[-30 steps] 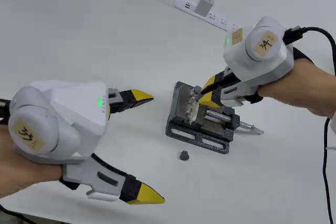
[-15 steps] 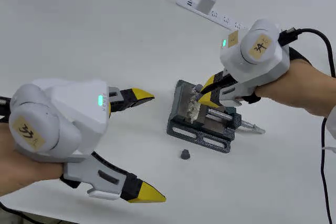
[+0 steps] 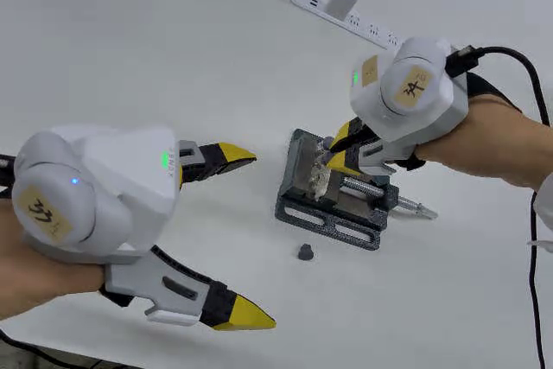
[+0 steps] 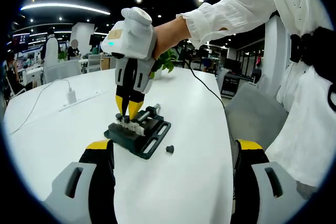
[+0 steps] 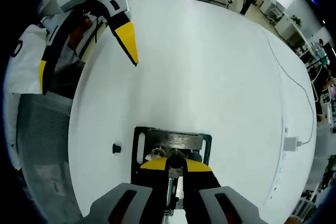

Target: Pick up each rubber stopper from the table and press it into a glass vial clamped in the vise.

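The white table (image 3: 130,66) spreads across the whole scene. At its far edge lies a white power strip (image 3: 344,16) with a charger plugged in. The left gripper (image 3: 262,240) is at the near left above the bare tabletop. Its yellow-tipped jaws are spread wide with nothing between them, and they point right toward the vise. The right gripper (image 3: 328,155) comes in from the right and angles down over the far end of the black vise (image 3: 333,218), which sits right of centre on the table. Its jaws are drawn close together and pinch a dark held stopper (image 5: 177,156) at the tips. The tips are directly above the pale glass vials (image 3: 316,181) clamped between the vise plates. I cannot tell how many vials there are, or whether the held stopper is touching one. A loose stopper (image 3: 305,253), small and dark grey, rests on the table just near of the vise base and apart from both grippers.
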Available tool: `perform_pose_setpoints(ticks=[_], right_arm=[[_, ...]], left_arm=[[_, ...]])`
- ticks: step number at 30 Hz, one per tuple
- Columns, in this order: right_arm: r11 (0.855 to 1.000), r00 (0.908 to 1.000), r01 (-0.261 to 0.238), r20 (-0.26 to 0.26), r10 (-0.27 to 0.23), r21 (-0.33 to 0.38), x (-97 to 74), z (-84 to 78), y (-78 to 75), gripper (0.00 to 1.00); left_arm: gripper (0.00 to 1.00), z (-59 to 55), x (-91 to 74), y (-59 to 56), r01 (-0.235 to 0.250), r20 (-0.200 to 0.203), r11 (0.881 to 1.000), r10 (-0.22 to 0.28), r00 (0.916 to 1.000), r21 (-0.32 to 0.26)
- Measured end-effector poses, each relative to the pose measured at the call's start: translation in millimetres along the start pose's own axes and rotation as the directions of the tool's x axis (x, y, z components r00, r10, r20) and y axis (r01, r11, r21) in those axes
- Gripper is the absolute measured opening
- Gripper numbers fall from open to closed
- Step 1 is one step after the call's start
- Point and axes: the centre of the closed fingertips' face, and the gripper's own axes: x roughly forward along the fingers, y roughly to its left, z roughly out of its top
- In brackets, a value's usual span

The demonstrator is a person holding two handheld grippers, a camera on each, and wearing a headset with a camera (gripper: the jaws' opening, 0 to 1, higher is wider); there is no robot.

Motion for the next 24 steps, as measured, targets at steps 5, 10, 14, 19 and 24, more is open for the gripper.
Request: perform_pose_setpoints(ticks=[5,10,14,19,24], right_arm=[[0.996,0.9986,0.021,-0.046,-0.025,-0.087,0.9,1.3,2.6,0.05],[0.995,0.9976,0.022,-0.062,-0.029,-0.099,1.2,2.0,2.0,0.04],[0.999,0.9987,0.011,-0.049,-0.013,-0.047,2.4,2.2,-0.3,0.04],[1.0,0.9999,-0.009,-0.014,0.009,0.002,1.5,1.6,-0.2,0.05],[1.0,0.9998,-0.018,0.0,0.018,0.005,0.6,1.3,0.7,0.06]], left_arm=[[0.94,0.1,0.0,0.2,-0.002,0.003,1.0,0.002,1.0,-0.004],[0.94,1.6,0.9,0.9,-0.003,0.007,1.0,0.003,1.0,-0.005],[0.93,2.7,1.4,1.5,-0.004,0.009,1.0,0.004,0.9999,-0.005],[0.93,5.1,1.4,1.4,-0.004,0.019,1.0,0.004,0.9998,-0.012],[0.92,5.0,0.3,2.1,-0.007,0.016,1.0,0.007,0.9998,-0.012]])
